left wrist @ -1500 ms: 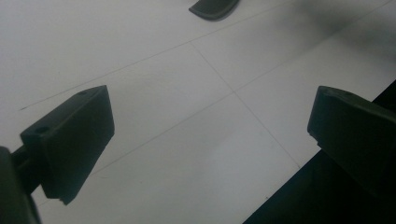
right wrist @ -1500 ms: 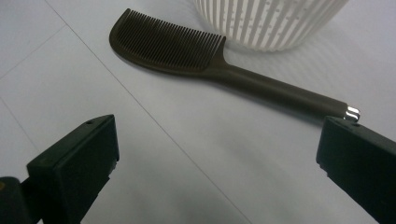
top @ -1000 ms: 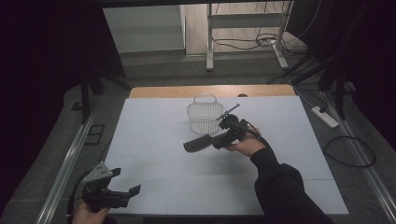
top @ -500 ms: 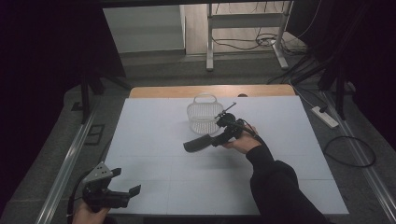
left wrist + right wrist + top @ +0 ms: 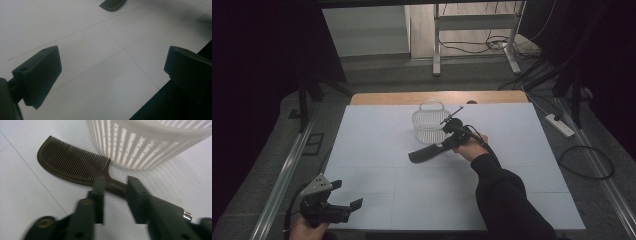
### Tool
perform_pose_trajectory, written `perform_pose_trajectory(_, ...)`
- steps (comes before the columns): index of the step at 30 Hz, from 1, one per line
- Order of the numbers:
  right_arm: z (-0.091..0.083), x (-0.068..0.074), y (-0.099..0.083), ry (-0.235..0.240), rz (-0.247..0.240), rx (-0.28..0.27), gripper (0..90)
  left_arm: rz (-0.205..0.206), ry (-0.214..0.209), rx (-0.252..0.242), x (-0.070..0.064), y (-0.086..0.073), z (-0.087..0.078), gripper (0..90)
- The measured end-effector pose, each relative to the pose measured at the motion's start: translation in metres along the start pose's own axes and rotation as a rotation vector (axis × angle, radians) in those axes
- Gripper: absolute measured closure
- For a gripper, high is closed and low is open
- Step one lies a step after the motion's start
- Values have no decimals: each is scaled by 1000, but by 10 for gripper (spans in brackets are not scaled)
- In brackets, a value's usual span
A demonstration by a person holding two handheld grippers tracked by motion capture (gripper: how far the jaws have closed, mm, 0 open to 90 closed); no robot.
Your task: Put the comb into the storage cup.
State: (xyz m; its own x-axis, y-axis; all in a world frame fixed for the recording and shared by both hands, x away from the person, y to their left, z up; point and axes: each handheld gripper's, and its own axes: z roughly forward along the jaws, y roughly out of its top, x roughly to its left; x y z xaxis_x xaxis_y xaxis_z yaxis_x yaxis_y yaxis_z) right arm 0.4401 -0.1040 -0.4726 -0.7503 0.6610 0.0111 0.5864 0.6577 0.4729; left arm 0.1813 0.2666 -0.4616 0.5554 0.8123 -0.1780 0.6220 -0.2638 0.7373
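White sheeting (image 5: 377, 145) covers the table in the high view, marked by faint grid lines, with a strip of bare wood (image 5: 387, 98) along its far edge. Grey floor surrounds it, a metal rail (image 5: 287, 170) runs down the left of the frame, and a white frame stand (image 5: 435, 45), cables and a power strip (image 5: 559, 125) sit toward the upper right; the edges of the room are dark. Near the centre of the frame the right gripper (image 5: 453, 136) is held low over a dark comb (image 5: 428, 151), which lies flat on the sheet just in front of a white slatted basket (image 5: 428, 125). At lower left the left gripper (image 5: 343, 204) hovers at the table's near edge.

From the left gripper view, the left gripper (image 5: 110, 67) has its jaws wide apart with nothing between them, above bare white sheet; the comb's end (image 5: 112, 4) shows at the top of the frame.

From the right gripper view, the right gripper (image 5: 115, 185) stands partly open, its jaws either side of the comb's handle (image 5: 117, 187); whether they touch it I cannot tell. The comb's teeth (image 5: 72, 162) fill the upper left, and the basket's wall (image 5: 140, 142) sits just beside them at upper right.
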Motion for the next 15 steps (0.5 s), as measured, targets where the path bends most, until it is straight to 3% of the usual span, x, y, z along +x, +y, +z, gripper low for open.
perform_pose_trajectory(3,1,-4,0,12,24,-1,893,-1,-1,-1,0,0,0,22)
perform_pose_trajectory(15,9,-26,0,-30,82,-2,894,-1,-2,-1,0,0,0,23)
